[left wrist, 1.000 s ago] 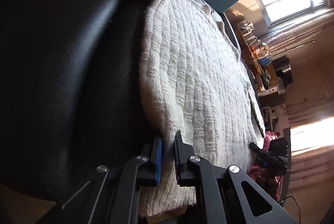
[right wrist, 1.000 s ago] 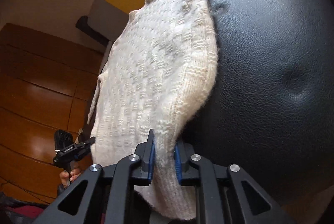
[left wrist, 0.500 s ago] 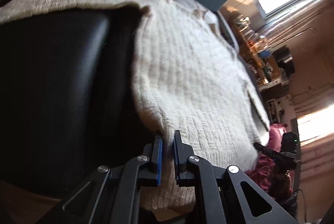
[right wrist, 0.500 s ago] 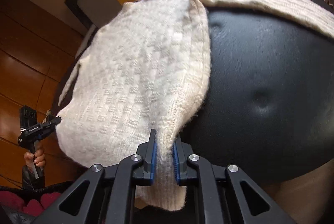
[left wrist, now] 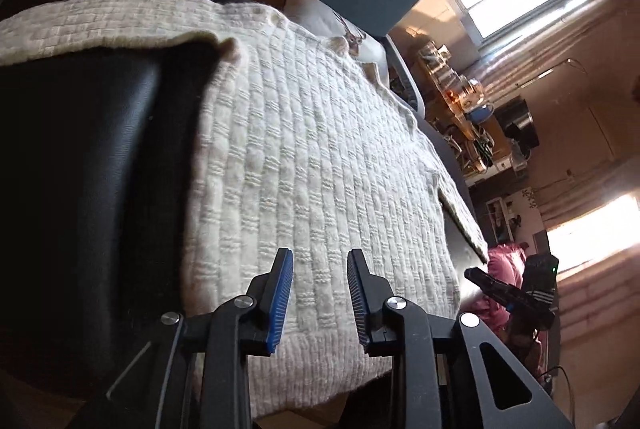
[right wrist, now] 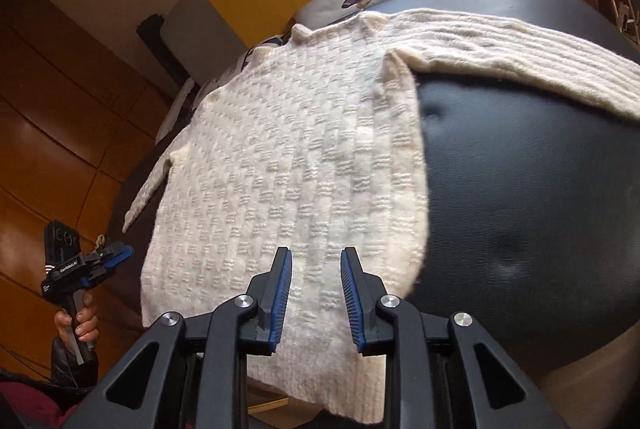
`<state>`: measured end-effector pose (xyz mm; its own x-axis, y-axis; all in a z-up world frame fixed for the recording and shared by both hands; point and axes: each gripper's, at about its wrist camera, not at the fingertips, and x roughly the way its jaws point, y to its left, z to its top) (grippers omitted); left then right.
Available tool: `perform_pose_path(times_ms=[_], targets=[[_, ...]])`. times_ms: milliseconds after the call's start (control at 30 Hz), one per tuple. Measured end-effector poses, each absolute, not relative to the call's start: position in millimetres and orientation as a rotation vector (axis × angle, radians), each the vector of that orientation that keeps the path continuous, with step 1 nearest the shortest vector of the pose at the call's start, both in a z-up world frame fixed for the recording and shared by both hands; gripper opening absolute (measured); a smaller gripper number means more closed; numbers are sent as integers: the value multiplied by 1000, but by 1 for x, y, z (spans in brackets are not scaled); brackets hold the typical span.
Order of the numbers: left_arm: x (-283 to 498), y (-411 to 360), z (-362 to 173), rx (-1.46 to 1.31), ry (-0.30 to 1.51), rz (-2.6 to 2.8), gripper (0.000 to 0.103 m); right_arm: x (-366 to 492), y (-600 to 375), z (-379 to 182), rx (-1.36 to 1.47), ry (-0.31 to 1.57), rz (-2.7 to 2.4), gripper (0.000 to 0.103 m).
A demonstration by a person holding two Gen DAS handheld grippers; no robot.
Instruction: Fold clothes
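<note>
With both the left gripper (left wrist: pixel 319 296) and right gripper (right wrist: pixel 315 295) gaping over the cream sweater (left wrist: pixel 320 165) spread mid-frame, pinch the hem corners evenly, probably before folding upward.

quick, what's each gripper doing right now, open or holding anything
Left gripper: open, holding nothing, over the cream sweater.
Right gripper: open, holding nothing, over the same sweater.

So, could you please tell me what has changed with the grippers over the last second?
Both let go: the left gripper and right gripper, each shut on the sweater's hem earlier, now stand open with the knit lying flat. The sweater stays spread on the black seat, sleeves out.
</note>
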<state>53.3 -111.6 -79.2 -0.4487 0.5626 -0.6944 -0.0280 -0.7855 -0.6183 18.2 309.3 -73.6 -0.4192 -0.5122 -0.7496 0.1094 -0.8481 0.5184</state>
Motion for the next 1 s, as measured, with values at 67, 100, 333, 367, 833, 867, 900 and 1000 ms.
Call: perform_pose_path(times_ms=[67, 100, 333, 367, 833, 867, 900, 1000], targets=[[46, -95, -92, -1479, -661, 2294, 28, 16, 294, -88, 1523, -465, -2274, 26], [45, -92, -101, -1545, -594, 2323, 28, 17, 292, -95, 1570, -403, -2293, 23], [43, -94, -116, -1592, -515, 2366, 22, 23, 317, -103, 1577, -557, -2318, 15], [42, -93, -112, -1590, -519, 2370, 22, 24, 320, -100, 1562, -592, -2319, 16], [-4, -44, -101, -1590, -388, 2322, 26, 29, 349, -102, 1431, -776, -2316, 25], [-9, -37, -96, -1565, -378, 2312, 26, 31, 357, -98, 1400, -805, -2334, 26], [-15, -30, -91, -1542, -367, 2303, 27, 32, 368, -94, 1361, -856, -2355, 26], [-38, -6, -86, -1507, -293, 2309, 27, 34, 398, -82, 1268, -994, -2406, 28]])
